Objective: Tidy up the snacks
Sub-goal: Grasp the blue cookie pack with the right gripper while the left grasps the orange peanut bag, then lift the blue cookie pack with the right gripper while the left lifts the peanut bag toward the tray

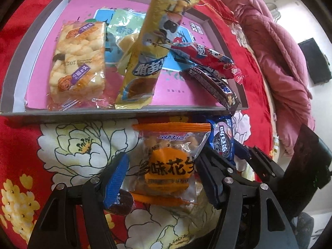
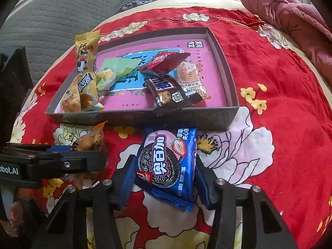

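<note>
A grey tray (image 1: 68, 115) with a pink floor lies on the red floral bedspread and holds several snack packs, among them a long yellow pack (image 1: 153, 41) and a dark bar (image 1: 213, 85). The tray also shows in the right wrist view (image 2: 145, 118). My left gripper (image 1: 161, 166) straddles an orange peanut packet (image 1: 168, 164) just in front of the tray; its jaws touch the packet's sides. My right gripper (image 2: 164, 172) straddles a blue Oreo packet (image 2: 168, 166), jaws against its edges. The Oreo packet also shows in the left wrist view (image 1: 223, 139).
The red floral bedspread (image 2: 280, 134) covers the bed around the tray. A pink quilt (image 1: 276, 47) is bunched at the right. A grey padded headboard (image 2: 51, 14) stands behind on the left. The left gripper's body (image 2: 41, 164) lies close beside my right gripper.
</note>
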Action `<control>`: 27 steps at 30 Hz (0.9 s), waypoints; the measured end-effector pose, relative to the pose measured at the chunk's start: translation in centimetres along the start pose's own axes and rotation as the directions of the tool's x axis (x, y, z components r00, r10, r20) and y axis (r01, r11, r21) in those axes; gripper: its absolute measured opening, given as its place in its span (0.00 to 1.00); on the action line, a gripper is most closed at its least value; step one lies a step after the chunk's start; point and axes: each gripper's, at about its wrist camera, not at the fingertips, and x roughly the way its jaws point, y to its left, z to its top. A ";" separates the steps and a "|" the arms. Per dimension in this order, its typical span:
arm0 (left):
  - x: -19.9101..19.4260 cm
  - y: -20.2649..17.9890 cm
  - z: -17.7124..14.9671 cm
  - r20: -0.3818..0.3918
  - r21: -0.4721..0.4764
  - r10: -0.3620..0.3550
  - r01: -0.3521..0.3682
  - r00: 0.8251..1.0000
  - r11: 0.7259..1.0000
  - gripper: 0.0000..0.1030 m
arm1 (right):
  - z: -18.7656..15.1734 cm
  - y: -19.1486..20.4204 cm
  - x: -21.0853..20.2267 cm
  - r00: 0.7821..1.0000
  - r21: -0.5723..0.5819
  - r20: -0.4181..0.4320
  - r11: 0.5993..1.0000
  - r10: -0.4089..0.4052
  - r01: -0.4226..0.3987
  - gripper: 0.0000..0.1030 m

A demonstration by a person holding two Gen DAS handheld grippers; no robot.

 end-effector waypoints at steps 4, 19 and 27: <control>0.3 -0.6 0.1 0.013 0.014 0.022 -0.022 1.000 1.000 0.67 | 0.3 0.4 0.5 1.000 -0.035 0.002 0.999 -0.019 0.019 0.51; -0.4 -1.3 -0.2 0.048 0.060 0.040 -0.043 0.998 0.997 0.44 | 0.4 -0.3 -0.1 0.999 0.003 0.005 0.999 0.039 -0.039 0.49; -3.1 0.0 -0.2 0.107 0.031 0.021 -0.024 0.994 0.999 0.44 | 0.3 -0.7 -1.5 0.992 0.044 0.042 0.992 0.116 -0.118 0.49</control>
